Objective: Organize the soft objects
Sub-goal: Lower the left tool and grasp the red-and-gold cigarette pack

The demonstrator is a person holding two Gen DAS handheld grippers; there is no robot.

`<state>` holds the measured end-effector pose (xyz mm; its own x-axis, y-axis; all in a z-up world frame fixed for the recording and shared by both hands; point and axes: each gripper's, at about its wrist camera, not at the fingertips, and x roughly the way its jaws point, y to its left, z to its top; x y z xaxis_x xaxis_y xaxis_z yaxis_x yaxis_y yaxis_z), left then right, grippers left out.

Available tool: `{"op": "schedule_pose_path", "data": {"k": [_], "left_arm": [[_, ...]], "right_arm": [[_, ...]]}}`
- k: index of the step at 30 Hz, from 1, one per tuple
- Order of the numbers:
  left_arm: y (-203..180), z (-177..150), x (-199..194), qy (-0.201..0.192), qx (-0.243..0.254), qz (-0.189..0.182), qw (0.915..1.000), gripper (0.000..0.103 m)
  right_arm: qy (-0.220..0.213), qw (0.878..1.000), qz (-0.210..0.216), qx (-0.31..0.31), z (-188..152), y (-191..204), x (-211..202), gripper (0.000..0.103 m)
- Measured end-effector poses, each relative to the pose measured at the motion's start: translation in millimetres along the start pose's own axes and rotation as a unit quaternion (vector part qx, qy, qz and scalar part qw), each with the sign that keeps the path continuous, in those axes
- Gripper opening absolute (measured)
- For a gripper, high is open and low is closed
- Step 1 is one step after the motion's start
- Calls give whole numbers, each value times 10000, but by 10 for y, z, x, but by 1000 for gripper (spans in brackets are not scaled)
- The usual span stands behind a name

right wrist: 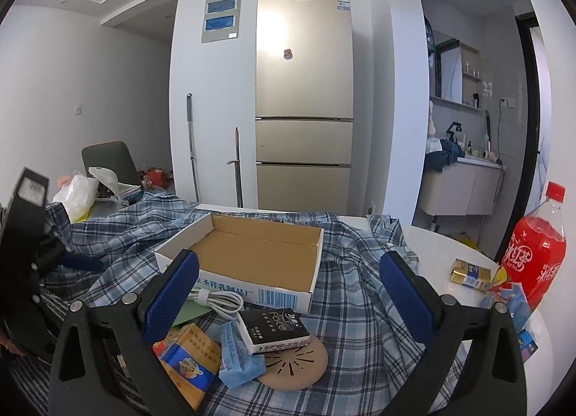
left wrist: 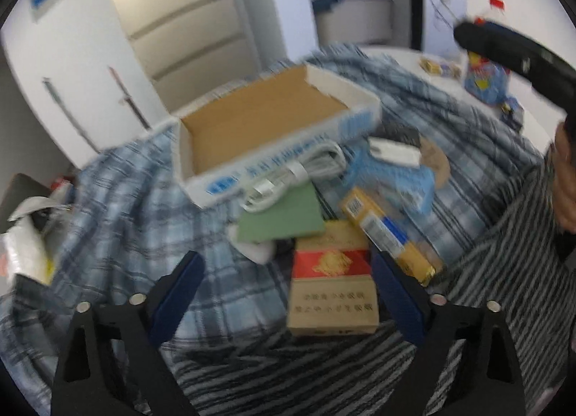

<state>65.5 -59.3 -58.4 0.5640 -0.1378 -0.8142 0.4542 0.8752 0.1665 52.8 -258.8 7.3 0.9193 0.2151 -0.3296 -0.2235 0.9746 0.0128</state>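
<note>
An empty open cardboard box (left wrist: 262, 121) (right wrist: 259, 254) sits on a blue plaid shirt (left wrist: 126, 207) (right wrist: 360, 290) spread over the table. In front of it lie a coiled white cable (left wrist: 295, 175) (right wrist: 216, 299), a green pad (left wrist: 284, 214), a red and tan cigarette pack (left wrist: 333, 279), a yellow pack (left wrist: 388, 232) (right wrist: 190, 355), a blue tissue pack (left wrist: 399, 178) (right wrist: 237, 355), a black tissue pack (right wrist: 273, 329) and a round tan coaster (right wrist: 298, 365). My left gripper (left wrist: 288, 293) is open, just above the red pack. My right gripper (right wrist: 288, 304) is open above the pile.
A grey striped cloth (left wrist: 504, 272) lies at the near right. A red soda bottle (right wrist: 536, 250), a gold pack (right wrist: 471, 274) and snack wrappers (right wrist: 511, 293) stand on the white table at right. A chair (right wrist: 108, 160) with plastic bags (right wrist: 79, 196) is at left, a fridge (right wrist: 304, 99) behind.
</note>
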Motion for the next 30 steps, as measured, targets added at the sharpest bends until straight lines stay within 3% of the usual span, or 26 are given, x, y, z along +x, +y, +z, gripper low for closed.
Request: {"op": "schedule_pose_path", "data": {"k": [9, 12, 15, 19, 22, 27, 30], "left_arm": [[-94, -18, 296, 585, 24, -800, 9951, 73], [-159, -25, 340, 680, 116, -817, 9943, 69], [-173, -20, 364, 682, 110, -734, 9949, 58], [-180, -33, 240, 365, 120, -566, 9977, 58], [-133, -47, 60, 35, -15, -649, 9979, 58], [-40, 4, -348, -1017, -202, -569, 9930, 58], [1, 67, -510, -1525, -320, -572, 9861, 58]], "right_arm": [[174, 9998, 61, 45, -37, 9, 41, 100], [183, 9998, 72, -1, -39, 30, 39, 100], [184, 9998, 65, 18, -38, 22, 38, 100], [229, 9996, 73, 148, -29, -28, 47, 100], [229, 9993, 13, 303, -20, -97, 55, 100], [33, 9967, -322, 738, 23, -300, -8, 97], [136, 9950, -187, 972, 32, -413, 43, 95]]}}
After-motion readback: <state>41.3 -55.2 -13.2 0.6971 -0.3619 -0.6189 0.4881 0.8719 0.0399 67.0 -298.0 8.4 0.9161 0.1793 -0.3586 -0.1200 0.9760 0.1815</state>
